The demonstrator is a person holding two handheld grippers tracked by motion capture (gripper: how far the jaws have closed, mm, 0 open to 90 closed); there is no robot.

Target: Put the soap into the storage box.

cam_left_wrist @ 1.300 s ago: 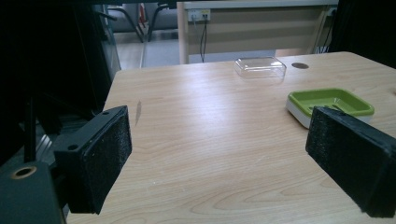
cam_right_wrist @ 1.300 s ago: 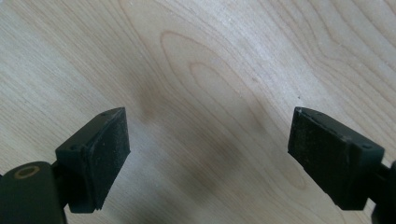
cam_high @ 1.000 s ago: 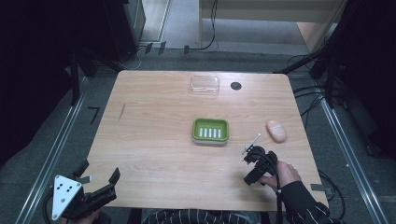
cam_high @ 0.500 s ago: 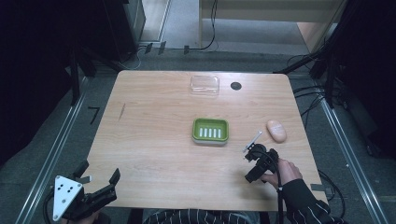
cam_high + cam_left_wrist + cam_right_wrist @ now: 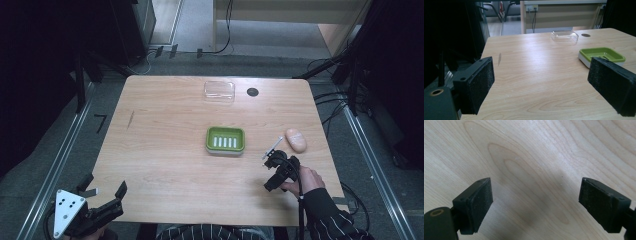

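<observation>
Little has shifted since the earlier frames: right tongs (image 5: 272,159) sit in nearly the same spot at the lower right of the high view, just below and left of the pale peach oval soap bar (image 5: 295,140), apart from it. Jaws spread wide with nothing between them; the right gripper view looks straight down on bare light wooden table (image 5: 165,150). Left tongs (image 5: 102,190) unchanged at the lower left corner, at the table's near edge, jaws wide apart and empty. Green rectangular plastic soap dish (image 5: 225,140) with white slots lies mid-frame, left of the soap and well clear of both tongs. Clear plastic lid (image 5: 219,91) rests near the far edge, beside a small black round hole (image 5: 252,92).
</observation>
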